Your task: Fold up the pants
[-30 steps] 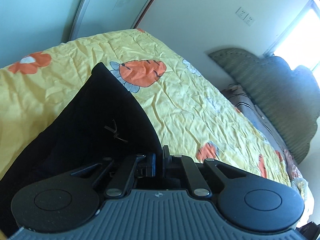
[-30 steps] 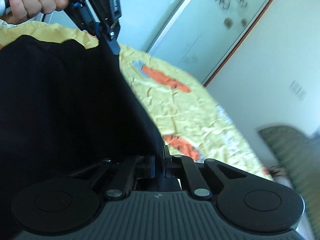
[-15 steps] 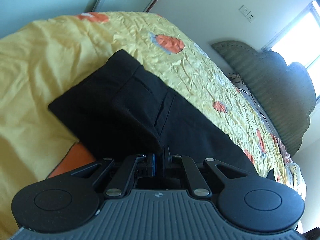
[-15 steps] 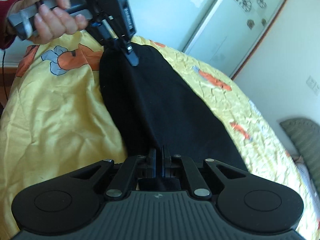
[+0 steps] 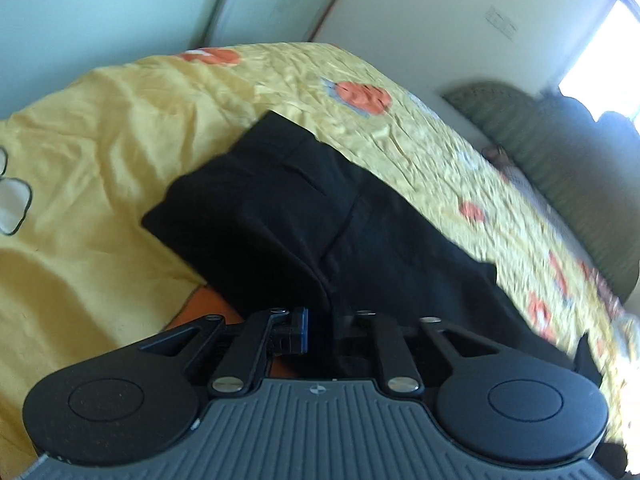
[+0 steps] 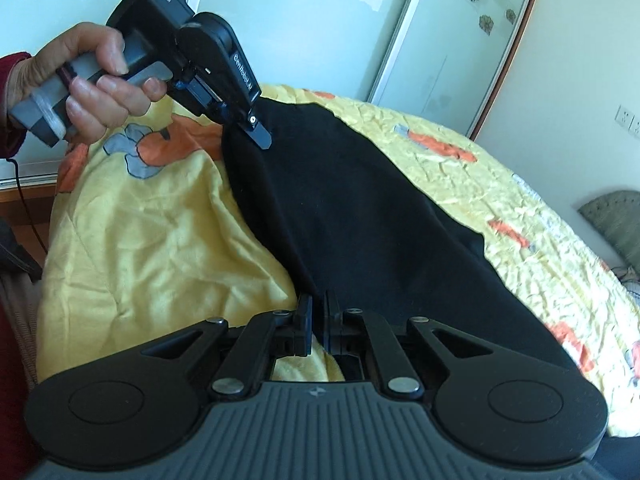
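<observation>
The black pants (image 5: 304, 216) lie folded over on the yellow flowered bedspread (image 5: 100, 184); they also show in the right wrist view (image 6: 360, 208). My left gripper (image 5: 322, 330) has its jaws parted a little, with the near fold edge of the pants still between them. It also shows in the right wrist view (image 6: 260, 136), held by a hand, with its tips on the far edge of the cloth. My right gripper (image 6: 318, 320) has its jaws slightly apart at the near edge of the pants, with cloth in the gap.
The bed runs away to a green padded headboard (image 5: 560, 152) at the right. A sliding wardrobe door (image 6: 452, 40) and a white wall stand behind the bed. The bed's edge and the floor are at the left (image 6: 28, 216).
Both grippers brought the lifted end of the pants down onto the bed. Their jaws, tightly shut before, now stand slightly apart.
</observation>
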